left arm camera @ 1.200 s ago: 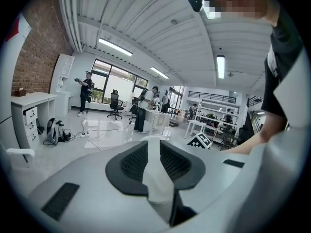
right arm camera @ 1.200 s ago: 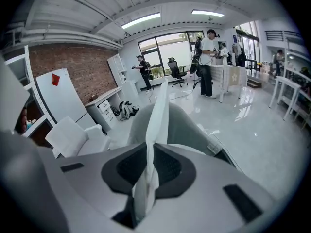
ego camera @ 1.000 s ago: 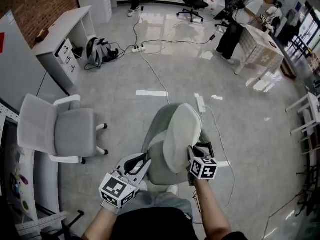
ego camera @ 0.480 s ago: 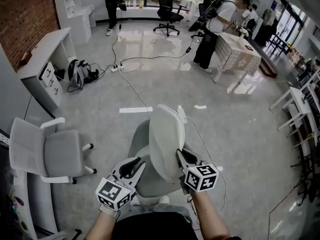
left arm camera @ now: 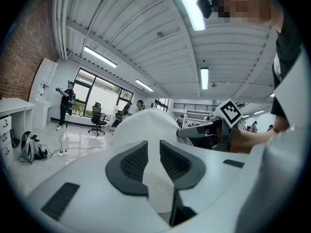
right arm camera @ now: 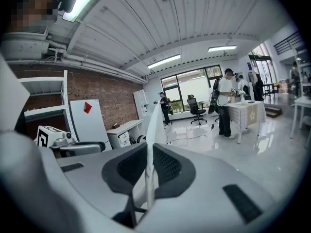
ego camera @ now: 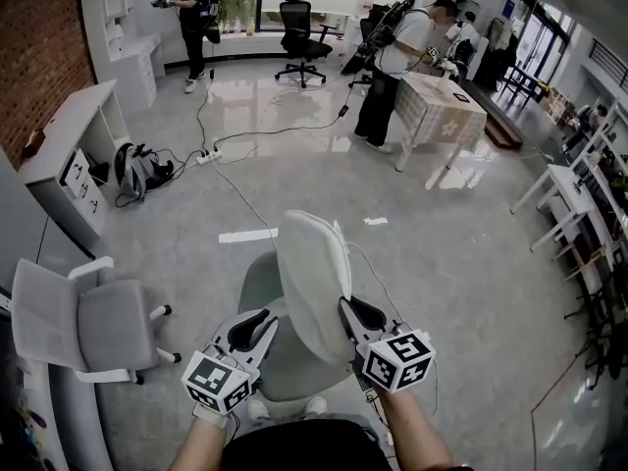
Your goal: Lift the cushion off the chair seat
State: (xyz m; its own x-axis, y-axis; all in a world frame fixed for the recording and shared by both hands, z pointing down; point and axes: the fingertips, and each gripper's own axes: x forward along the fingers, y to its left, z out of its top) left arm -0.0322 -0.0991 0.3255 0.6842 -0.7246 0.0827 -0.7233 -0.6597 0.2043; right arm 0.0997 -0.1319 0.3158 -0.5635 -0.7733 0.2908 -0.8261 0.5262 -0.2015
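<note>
Grey-white cushion (ego camera: 312,283), light, floppy; your left gripper (ego camera: 261,322), right gripper (ego camera: 349,312) each clamped on its near edge; grip there, hands wide.

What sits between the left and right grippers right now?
The cushion, standing on edge, with the left gripper and right gripper each clamping a side; head view shows it.

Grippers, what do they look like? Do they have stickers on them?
The left gripper and right gripper are white, with dark grey ribbed pads. Each has a white cube with black square markers. No sleeves cover the forearms; the shirt is black.
</note>
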